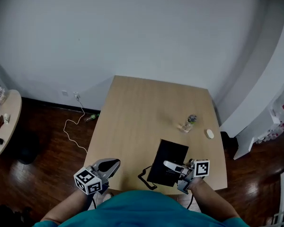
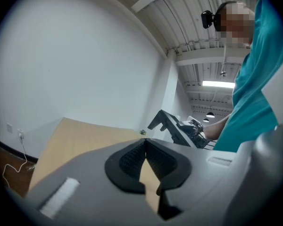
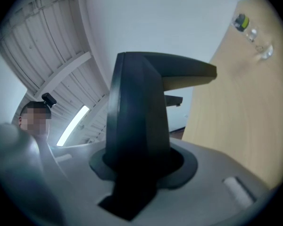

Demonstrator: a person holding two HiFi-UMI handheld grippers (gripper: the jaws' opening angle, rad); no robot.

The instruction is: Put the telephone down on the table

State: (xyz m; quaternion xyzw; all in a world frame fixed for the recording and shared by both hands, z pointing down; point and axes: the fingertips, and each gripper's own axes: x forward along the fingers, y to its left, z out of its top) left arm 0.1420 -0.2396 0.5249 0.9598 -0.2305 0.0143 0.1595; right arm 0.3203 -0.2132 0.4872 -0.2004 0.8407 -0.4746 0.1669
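The wooden table (image 1: 132, 112) fills the middle of the room. The black telephone (image 1: 168, 156) is held tilted above its near edge, clamped between the jaws of the right gripper (image 1: 168, 165). The left gripper (image 1: 114, 164), off the table's near left corner, is closed on nothing.

telephone (image 1: 168, 162) at the table (image 1: 132, 112)'s near edge, bottle (image 1: 188, 123) behind it.

I assess this as a sparsely fitted workroom or lab in an industrial building, not a home. Bare white walls (image 1: 132, 27) fill the top of the head view above a dark wood floor (image 1: 42, 150), with one plain wooden table (image 1: 132, 108) at centre and a wall socket (image 1: 76, 95) with a loose white cable (image 1: 73, 126) at left. My gripper views show an exposed ribbed metal ceiling (image 2: 188, 18) with strip lights (image 2: 218, 84).
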